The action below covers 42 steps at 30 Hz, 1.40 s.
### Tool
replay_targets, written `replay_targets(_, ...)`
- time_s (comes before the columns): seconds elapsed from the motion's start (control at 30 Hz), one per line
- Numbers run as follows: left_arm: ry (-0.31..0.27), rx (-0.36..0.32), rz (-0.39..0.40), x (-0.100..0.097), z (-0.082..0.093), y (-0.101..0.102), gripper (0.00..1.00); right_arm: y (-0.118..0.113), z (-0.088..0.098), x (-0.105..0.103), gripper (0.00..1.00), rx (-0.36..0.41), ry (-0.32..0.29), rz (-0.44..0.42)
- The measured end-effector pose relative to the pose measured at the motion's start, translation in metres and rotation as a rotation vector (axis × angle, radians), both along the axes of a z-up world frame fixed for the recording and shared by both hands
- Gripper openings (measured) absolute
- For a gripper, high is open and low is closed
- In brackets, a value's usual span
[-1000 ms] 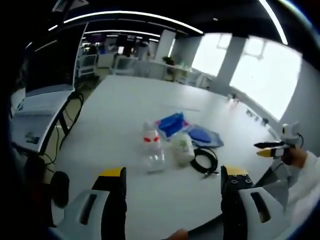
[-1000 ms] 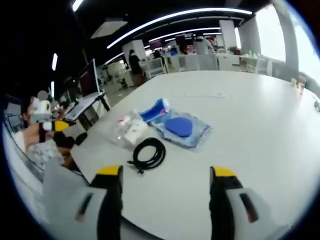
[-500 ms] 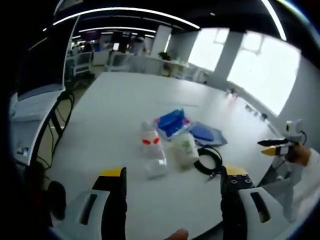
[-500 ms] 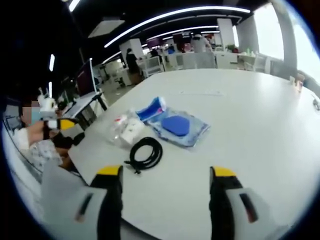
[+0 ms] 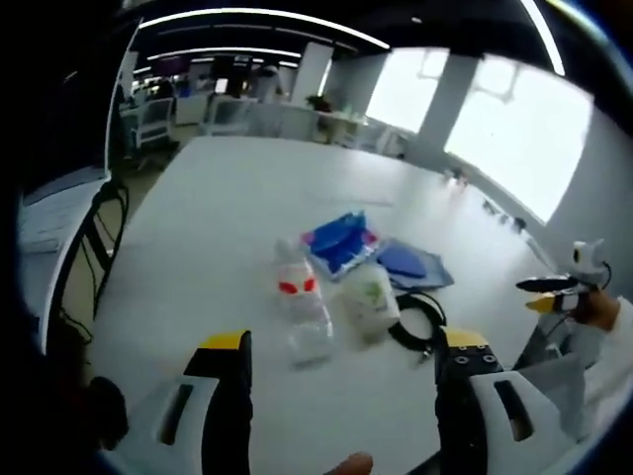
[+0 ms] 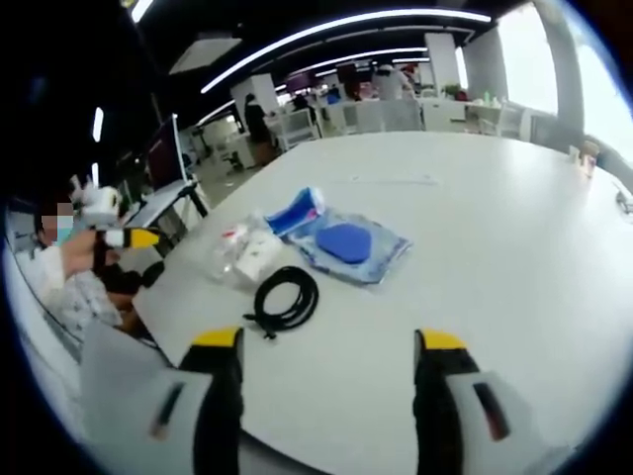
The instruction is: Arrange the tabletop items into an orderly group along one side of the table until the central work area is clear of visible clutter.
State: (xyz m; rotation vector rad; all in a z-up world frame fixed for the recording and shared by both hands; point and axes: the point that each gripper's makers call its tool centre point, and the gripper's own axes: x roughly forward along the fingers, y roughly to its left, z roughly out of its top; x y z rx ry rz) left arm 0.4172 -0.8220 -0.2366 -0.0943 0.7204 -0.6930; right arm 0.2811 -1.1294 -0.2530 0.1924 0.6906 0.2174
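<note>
Left gripper: the left gripper (image 5: 339, 361) hangs above the near edge of a white table (image 5: 218, 213), its two yellow-tipped jaws spread wide with nothing between them; in the right gripper view it appears at far left (image 6: 134, 238), held in a person's hand.
Right gripper: the right gripper (image 6: 329, 358) is likewise spread wide and empty over the table (image 6: 495, 247); in the left gripper view it shows at far right (image 5: 554, 294), jaws near each other, beside a white sleeve (image 5: 605, 341).
Clear bottle: a clear plastic bottle with a red label (image 5: 300, 302) lies on the table just ahead of the left gripper, touching or just beside a white bottle with a green label (image 5: 368, 296).
Black cable: a coiled black cable (image 5: 415, 322) lies just beside the white bottle; in the right gripper view the coil (image 6: 285, 297) sits nearest the right gripper.
Blue items: a blue packet (image 5: 338, 240) rests behind the bottles, next to a flat clear bag with a blue pad inside (image 6: 348, 244).
Grouping: all the items cluster together mid-table, well apart from the far edge.
Background: an open office with desks and chairs (image 5: 158, 119) and bright windows (image 5: 514, 148).
</note>
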Motion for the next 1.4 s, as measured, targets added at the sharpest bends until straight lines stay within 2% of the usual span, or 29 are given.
replay_targets(0.87,0.031,0.003,-0.019,0.034,-0.013,-0.021,0.7,0.004,-0.004,-0.011,0.67,0.005,0.016,-0.021)
replay_targets(1.4,0.056,0.002,-0.006,0.052,-0.026,-0.027,0.68,0.017,-0.011,-0.016,0.66,0.019,0.034,-0.01)
